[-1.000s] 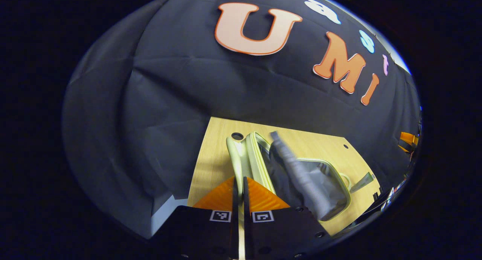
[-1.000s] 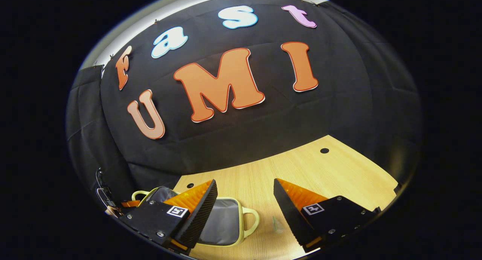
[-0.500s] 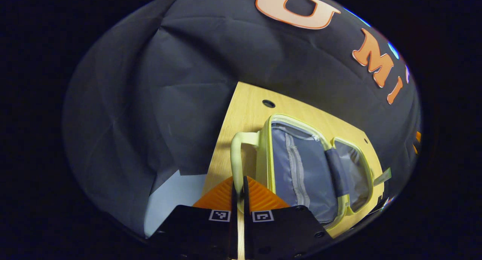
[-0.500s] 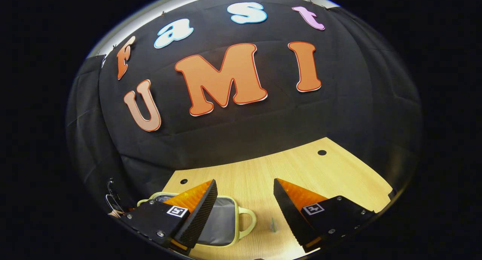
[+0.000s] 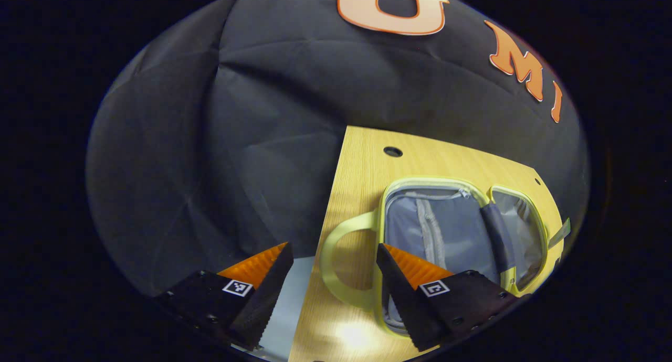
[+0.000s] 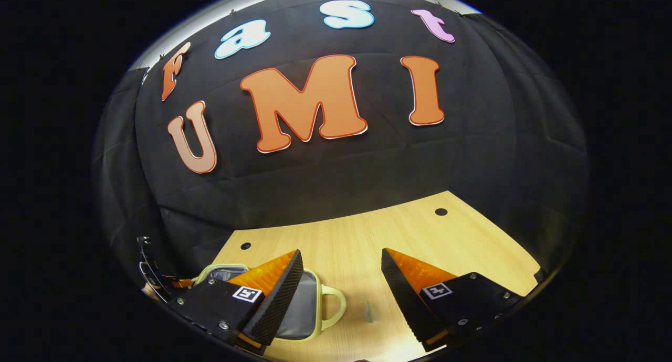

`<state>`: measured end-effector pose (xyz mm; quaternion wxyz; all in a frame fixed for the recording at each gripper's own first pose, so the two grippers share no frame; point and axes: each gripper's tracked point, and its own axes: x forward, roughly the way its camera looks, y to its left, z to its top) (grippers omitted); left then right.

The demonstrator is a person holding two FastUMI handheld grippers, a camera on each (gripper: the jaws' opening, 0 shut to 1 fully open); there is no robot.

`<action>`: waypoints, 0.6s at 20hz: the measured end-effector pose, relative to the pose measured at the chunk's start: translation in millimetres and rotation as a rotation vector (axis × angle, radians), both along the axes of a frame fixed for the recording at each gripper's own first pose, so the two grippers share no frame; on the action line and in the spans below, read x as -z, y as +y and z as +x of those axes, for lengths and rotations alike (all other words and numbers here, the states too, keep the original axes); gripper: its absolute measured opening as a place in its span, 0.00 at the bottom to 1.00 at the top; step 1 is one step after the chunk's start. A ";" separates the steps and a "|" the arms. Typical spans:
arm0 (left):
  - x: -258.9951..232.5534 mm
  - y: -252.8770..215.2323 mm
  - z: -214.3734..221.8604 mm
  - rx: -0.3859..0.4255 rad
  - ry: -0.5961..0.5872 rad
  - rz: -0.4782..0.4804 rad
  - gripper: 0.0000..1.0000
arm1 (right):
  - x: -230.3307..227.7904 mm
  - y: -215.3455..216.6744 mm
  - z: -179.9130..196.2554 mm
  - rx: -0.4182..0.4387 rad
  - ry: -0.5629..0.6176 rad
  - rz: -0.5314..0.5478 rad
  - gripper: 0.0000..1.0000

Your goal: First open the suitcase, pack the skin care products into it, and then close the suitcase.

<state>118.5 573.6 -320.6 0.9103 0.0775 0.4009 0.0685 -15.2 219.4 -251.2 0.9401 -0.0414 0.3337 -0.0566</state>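
Observation:
The pale yellow suitcase (image 5: 462, 231) lies open flat on the wooden table (image 5: 367, 162), both grey-lined halves facing up, a grey strap across the hinge. Its yellow handle (image 5: 336, 262) loops between the fingers of my left gripper (image 5: 331, 257), which stands open just above it, touching nothing. In the right gripper view the suitcase (image 6: 307, 312) shows at the lower left, partly behind the left finger, its other handle (image 6: 333, 304) pointing right. My right gripper (image 6: 341, 262) hangs open over bare table to the right of the case. A small thin greenish item (image 6: 369, 312) lies on the table between its fingers.
The table has round holes near its back edge (image 6: 441, 212) (image 6: 245, 245) (image 5: 392, 151). Its left edge (image 5: 328, 220) drops off beside my left gripper, with pale floor (image 5: 286, 309) below. Bare wood (image 6: 420, 236) stretches right of the suitcase.
My left gripper has let go of the suitcase handle and opened wide. The lid it swung over now lies flat and the case is fully open. My right gripper has barely moved.

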 end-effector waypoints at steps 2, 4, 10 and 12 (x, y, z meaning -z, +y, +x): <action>-28.3 -22.8 9.5 0.025 -0.063 0.042 0.96 | -1.6 -6.2 -0.4 0.002 -0.007 -0.011 0.95; -61.4 -59.4 18.5 0.083 -0.148 0.067 0.96 | -2.6 -13.7 -1.2 0.000 -0.017 -0.026 0.95; -124.0 -198.2 24.7 0.239 -0.285 0.044 0.96 | 3.3 -38.2 -10.8 -0.039 0.006 -0.057 0.95; -144.1 -253.6 18.1 0.261 -0.318 0.032 0.96 | 1.6 -50.5 -13.1 -0.048 0.010 -0.064 0.95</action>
